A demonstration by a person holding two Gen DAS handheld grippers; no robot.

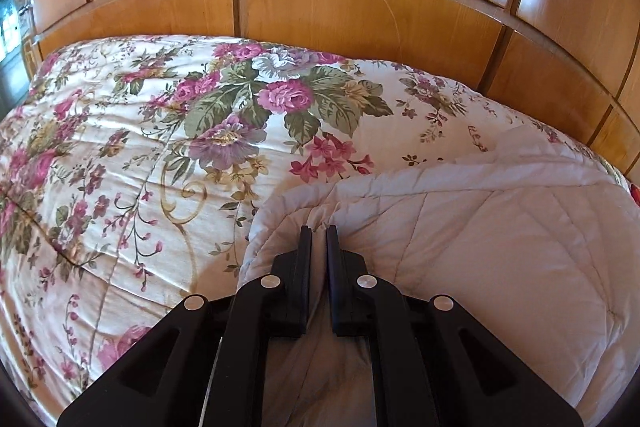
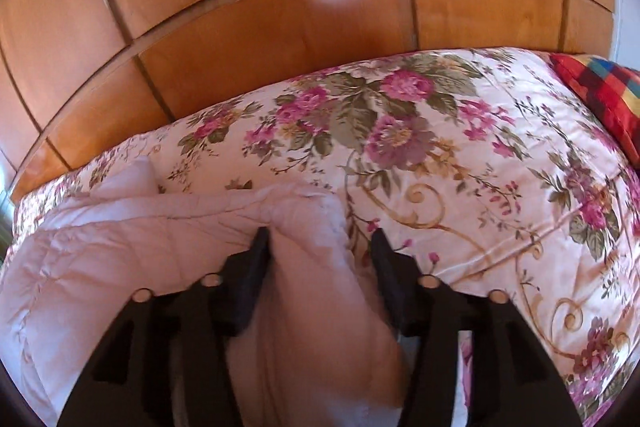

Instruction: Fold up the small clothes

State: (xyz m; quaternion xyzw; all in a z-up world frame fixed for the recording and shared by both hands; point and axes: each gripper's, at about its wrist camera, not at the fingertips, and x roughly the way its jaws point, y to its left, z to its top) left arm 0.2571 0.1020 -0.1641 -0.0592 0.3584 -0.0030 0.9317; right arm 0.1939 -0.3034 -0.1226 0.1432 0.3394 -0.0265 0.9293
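A white quilted garment (image 1: 480, 235) lies on a floral bedspread (image 1: 120, 155). My left gripper (image 1: 319, 230) is shut on the garment's left corner edge, with cloth pinched between the fingers. In the right wrist view the same garment (image 2: 100, 259) looks pale pink-white. My right gripper (image 2: 320, 233) is open, its fingers spread around the garment's right corner fold, which bulges up between them. The left finger (image 2: 256, 251) presses against the cloth; the right finger (image 2: 384, 251) stands beside it over the bedspread (image 2: 480, 187).
A wooden panelled wardrobe (image 1: 360, 7) rises right behind the bed, and it also fills the top of the right wrist view (image 2: 240, 27). A red checked cushion (image 2: 604, 91) lies at the bed's far right.
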